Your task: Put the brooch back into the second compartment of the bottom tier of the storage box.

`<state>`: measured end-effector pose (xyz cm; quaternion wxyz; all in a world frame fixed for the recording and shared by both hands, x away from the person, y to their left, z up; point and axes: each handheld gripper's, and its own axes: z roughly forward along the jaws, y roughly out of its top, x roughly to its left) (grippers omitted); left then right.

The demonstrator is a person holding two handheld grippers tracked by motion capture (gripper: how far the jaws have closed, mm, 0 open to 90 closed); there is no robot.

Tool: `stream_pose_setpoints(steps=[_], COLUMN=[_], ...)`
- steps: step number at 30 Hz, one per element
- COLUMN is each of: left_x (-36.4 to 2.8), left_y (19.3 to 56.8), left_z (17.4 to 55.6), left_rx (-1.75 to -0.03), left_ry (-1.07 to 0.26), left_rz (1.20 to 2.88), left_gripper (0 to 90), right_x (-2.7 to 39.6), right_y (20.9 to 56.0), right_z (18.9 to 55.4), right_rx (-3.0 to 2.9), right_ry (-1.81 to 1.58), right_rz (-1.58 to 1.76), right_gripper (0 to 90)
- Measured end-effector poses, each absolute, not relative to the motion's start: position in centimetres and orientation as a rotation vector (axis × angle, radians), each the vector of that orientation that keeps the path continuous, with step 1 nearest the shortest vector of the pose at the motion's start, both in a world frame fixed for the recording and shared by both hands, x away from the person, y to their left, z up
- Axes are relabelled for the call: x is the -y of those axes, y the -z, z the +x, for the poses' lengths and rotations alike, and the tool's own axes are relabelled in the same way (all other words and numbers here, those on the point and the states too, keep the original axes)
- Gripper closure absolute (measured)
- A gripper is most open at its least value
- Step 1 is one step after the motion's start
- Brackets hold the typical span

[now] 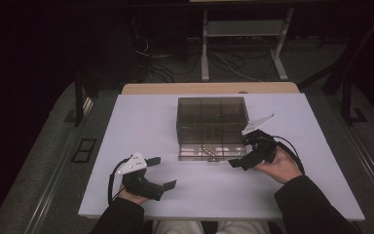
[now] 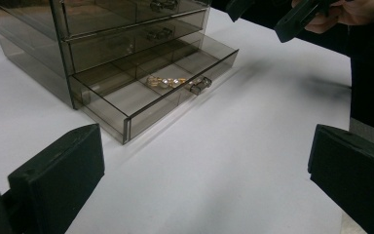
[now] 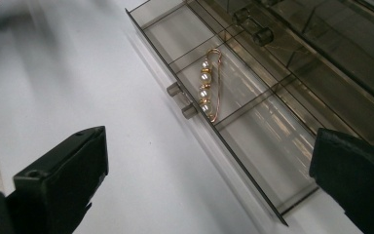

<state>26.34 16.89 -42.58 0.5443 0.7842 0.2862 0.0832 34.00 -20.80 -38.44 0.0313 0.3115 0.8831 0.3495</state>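
Left gripper [image 1: 161, 172]: nearest the viewer, on the near-left side of the chest, held in the person's left hand [image 1: 135, 194]; jaws spread wide, nothing between them; hovers over bare table, well apart from the chest.
Right gripper [image 1: 239, 161]: held in the person's right hand [image 1: 278, 165], just beside the chest's open drawer at its right end; jaws spread wide, gripping nothing; in its own view the jaws frame the drawer's right half.
Chest [image 1: 212, 121]: small smoky see-through box of drawers, standing on the table's middle toward the far side; upper drawers closed, each with a small knob handle.
Open drawer [image 2: 152, 95]: lowest drawer of the chest, pulled out toward the person; split by thin walls into compartments; knob handle [image 2: 201, 85] at its front middle.
Pin [image 3: 208, 92]: gold wire brooch strung with pearl-like beads, lying flat in the drawer's middle front compartment, just behind the handle, touching neither gripper.
Table [image 1: 141, 122]: pale white top on which the chest stands; wooden edge shows beyond the chest at the far side.
Sleeves: dark, coming in from the side nearest the person, well short of the chest.
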Motion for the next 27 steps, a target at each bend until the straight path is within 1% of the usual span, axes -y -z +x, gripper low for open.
stream_pose_setpoints(steps=[27], left_x=[-16.9], left_y=[42.6], left_z=[26.4], left_rx=[-0.681], left_ry=[-0.196], left_rz=[1.862], left_gripper=[0.0], right_x=[24.4], right_y=[38.9], right_z=[32.0], right_rx=[-2.656], right_ry=[-1.130], right_rz=[1.062], right_gripper=[0.4])
